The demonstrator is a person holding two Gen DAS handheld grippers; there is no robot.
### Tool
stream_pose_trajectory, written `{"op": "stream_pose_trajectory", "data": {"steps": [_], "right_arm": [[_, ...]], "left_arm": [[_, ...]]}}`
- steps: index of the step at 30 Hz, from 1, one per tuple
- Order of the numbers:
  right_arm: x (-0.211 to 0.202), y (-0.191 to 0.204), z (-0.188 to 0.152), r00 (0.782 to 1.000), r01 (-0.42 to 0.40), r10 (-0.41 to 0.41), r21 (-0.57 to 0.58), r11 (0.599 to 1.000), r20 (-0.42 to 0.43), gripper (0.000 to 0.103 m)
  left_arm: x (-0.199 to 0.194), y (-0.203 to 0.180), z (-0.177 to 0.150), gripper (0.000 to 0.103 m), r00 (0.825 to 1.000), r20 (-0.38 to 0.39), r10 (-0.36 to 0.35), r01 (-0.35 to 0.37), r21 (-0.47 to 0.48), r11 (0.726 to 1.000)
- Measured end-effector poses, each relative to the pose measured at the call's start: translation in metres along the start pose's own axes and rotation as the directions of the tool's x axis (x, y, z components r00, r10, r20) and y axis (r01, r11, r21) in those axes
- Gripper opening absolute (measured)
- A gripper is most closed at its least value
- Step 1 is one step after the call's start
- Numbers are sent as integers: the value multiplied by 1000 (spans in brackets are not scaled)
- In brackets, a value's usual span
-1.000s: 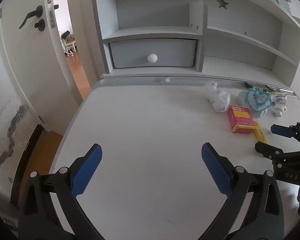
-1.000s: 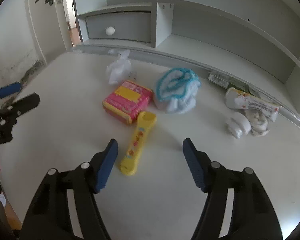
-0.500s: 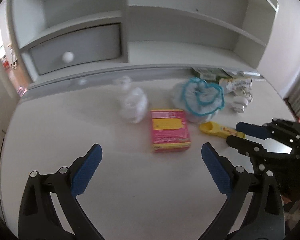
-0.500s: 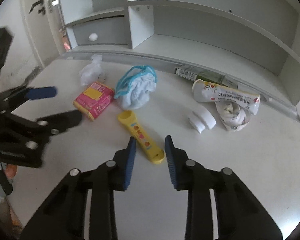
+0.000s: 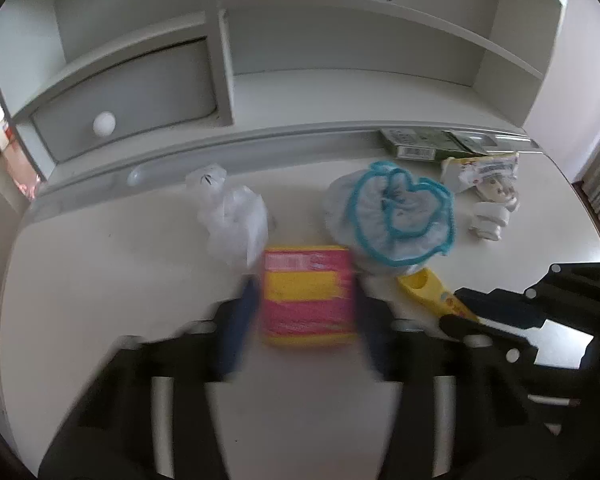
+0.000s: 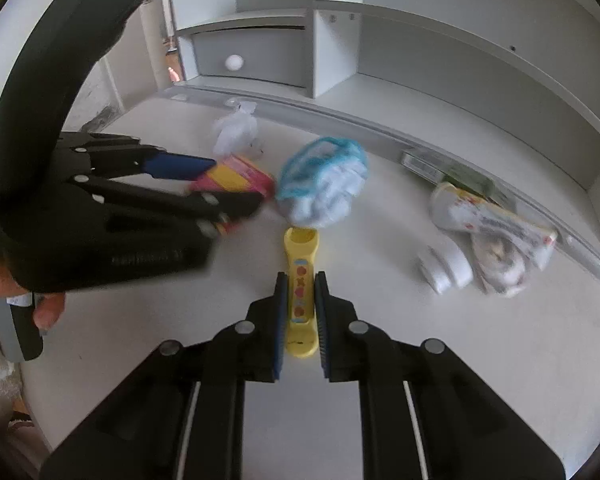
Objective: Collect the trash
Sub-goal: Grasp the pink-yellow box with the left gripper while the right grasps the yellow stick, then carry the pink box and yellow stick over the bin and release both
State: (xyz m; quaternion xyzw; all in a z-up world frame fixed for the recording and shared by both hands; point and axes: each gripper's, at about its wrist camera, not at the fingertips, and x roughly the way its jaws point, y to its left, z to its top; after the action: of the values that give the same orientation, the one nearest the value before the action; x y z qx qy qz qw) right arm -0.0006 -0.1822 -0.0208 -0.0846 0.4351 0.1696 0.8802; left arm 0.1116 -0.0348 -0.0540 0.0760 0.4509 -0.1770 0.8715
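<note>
The yellow tube [image 6: 300, 280] is clamped between the pads of the right gripper [image 6: 300, 300], lying on the white desk [image 6: 420, 360]. The pink-and-yellow packet [image 5: 308, 300] is bracketed by the closing jaws of the left gripper [image 5: 306, 320]; contact cannot be told through the blur.
</note>
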Motion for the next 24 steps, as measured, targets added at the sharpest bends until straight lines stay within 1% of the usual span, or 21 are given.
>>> {"op": "stream_pose_trajectory", "data": {"steps": [4,7,12,14,16,17,18,19,20,22,23,24], "right_arm": [[-20,-19,-16,1000,-7,5,76,997,29,14],[-40,-34,-28,998,14,-21,120,993,55,14],[-46,-53,-48,998,42,-48,175,984,31,14],[-46,-54,-52,999,43,-48,181,983,23,14],[-45,-54,-53,999,46,-49,179,983,14,14],[-43,-53,-53,999,46,-49,179,983,9,14],[-43,-52,-55,999,46,-48,181,982,6,14],[-42,-52,-55,999,46,-47,182,982,2,14],[-42,-52,-54,999,51,-52,182,982,2,14],[-39,-51,-50,998,60,-61,180,982,-2,14],[-38,-51,-49,998,61,-62,181,982,-3,14],[-37,-51,-48,998,64,-64,180,982,-5,14]], "left_arm": [[-11,-1,-9,41,999,18,-35,35,-3,999],[-21,-3,-14,41,999,25,-48,48,2,999],[-24,-9,-25,42,999,3,-36,36,27,999],[-21,-12,-31,42,1000,-18,-24,24,34,999],[-21,-14,-34,43,1000,-16,-7,8,42,999],[-22,-16,-35,48,1000,-19,7,-6,50,999],[-23,-17,-37,62,1000,-22,17,-16,56,998],[-23,-18,-38,70,999,-24,28,-27,64,998],[-22,-20,-40,77,998,-22,56,-54,82,995],[-23,-20,-42,75,998,-16,61,-59,93,994],[-23,-18,-43,65,999,-17,32,-31,82,996],[-24,-16,-42,45,1000,-7,24,-23,77,997]]}}
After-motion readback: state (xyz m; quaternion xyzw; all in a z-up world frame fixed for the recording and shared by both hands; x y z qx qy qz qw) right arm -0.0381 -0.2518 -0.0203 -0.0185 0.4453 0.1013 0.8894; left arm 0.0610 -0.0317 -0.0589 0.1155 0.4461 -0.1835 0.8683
